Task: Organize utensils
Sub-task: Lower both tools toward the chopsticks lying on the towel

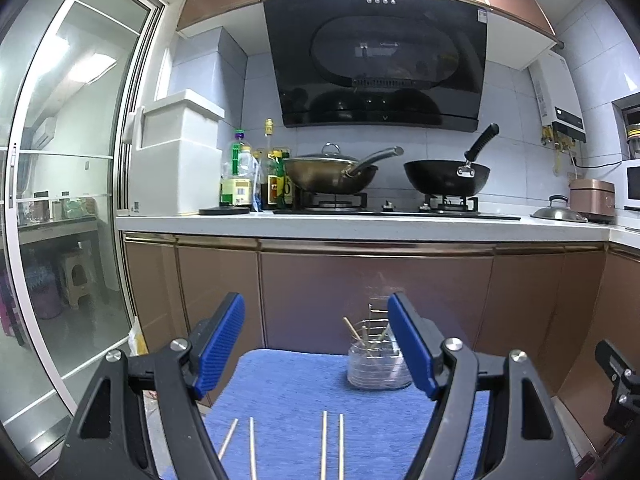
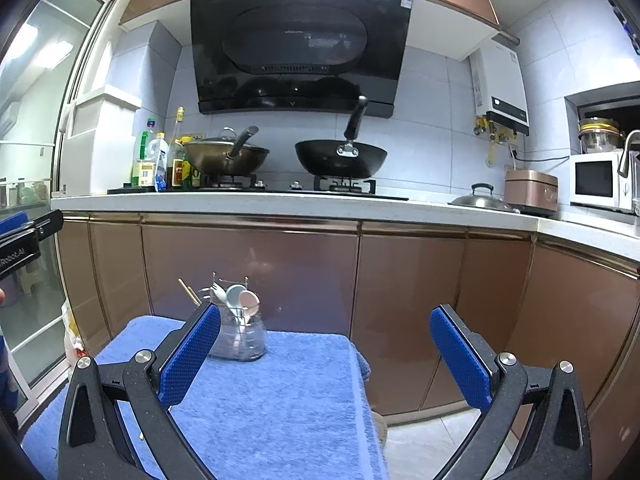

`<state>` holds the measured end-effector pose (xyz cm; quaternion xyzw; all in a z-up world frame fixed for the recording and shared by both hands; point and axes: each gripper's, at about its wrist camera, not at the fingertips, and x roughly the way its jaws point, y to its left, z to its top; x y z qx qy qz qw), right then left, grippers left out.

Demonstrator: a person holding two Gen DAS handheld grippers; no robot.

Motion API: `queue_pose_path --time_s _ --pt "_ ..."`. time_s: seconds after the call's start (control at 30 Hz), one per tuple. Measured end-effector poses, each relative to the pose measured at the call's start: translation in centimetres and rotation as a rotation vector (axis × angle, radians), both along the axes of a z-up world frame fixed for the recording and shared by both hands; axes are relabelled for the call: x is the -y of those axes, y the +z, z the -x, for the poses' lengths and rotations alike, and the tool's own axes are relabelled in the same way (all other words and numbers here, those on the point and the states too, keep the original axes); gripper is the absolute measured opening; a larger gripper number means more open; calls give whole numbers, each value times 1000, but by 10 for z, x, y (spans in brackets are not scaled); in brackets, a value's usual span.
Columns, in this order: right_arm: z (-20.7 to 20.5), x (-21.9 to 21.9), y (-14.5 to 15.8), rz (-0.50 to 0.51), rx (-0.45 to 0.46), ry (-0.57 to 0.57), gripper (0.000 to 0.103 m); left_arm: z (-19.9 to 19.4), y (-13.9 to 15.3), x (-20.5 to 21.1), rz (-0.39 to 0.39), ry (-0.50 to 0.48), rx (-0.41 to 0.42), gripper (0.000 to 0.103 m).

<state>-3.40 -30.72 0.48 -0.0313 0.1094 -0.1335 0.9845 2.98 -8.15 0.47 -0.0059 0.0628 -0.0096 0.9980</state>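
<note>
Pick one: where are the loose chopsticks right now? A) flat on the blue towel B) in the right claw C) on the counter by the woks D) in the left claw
A: four chopsticks lie flat on the blue towel beneath the open, empty left claw; the right claw is open and empty too.

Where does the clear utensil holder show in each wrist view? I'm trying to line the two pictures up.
Left wrist: the utensil holder stands low, right of centre on the blue towel, partly behind the gripper's right finger.
Right wrist: the holder stands low, left of centre, beside the gripper's left finger.
Shared landmark: the black wok on the stove's right burner.
</note>
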Motion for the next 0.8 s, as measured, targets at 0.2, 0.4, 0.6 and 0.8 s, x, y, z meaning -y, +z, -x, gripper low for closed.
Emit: queue_pose_path --time_s 0.2,0.4,0.6,0.8 --pt "-14 17 -15 -8 -68 -16 103 -16 -7 20 -10 3 -26 72" --pt "-23 31 -29 -23 -97 -3 103 -37 -16 34 -10 16 -77 72" --pt "-33 47 -40 -60 -115 24 103 -51 -24 39 -25 46 -108 72" --pt "-44 55 -51 -80 -133 52 103 -65 -33 48 -46 51 -148 72"
